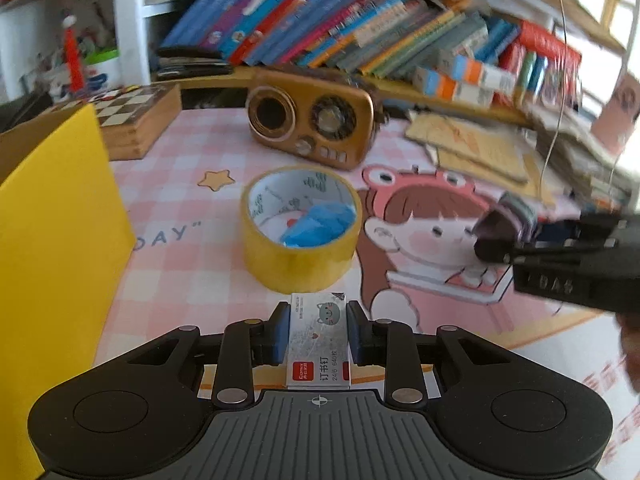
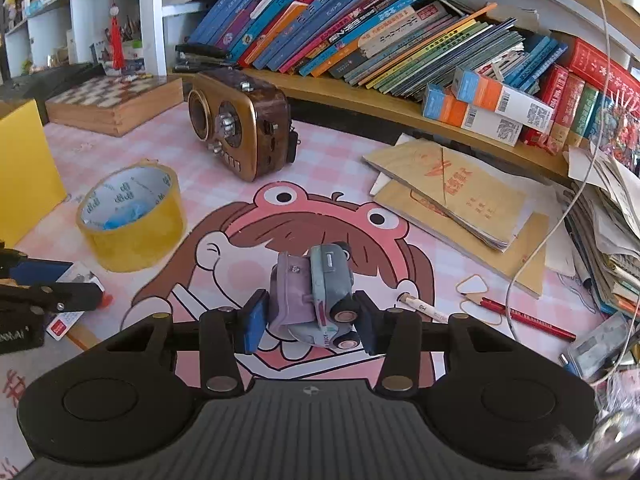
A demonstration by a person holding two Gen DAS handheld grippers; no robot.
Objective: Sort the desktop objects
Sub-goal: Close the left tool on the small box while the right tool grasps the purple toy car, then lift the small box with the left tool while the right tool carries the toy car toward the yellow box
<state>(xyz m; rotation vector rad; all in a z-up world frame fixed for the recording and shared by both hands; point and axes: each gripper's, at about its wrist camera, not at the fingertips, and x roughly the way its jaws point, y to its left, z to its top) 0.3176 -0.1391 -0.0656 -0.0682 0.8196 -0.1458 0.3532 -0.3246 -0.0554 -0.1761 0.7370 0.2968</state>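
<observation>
My left gripper is shut on a small white staple box with a red label, low over the pink checked desk mat. My right gripper is shut on a purple and grey toy car that lies tipped on its side, wheels facing right, over the cartoon print. The left wrist view also shows the right gripper at the right edge with the toy car. At the left edge of the right wrist view are the left gripper and the staple box.
A yellow tape roll with blue scrap inside stands mid-mat. A tall yellow box is at the left. Behind are a brown radio, a chessboard box and shelved books. Brown notebooks, a red pencil and papers crowd the right.
</observation>
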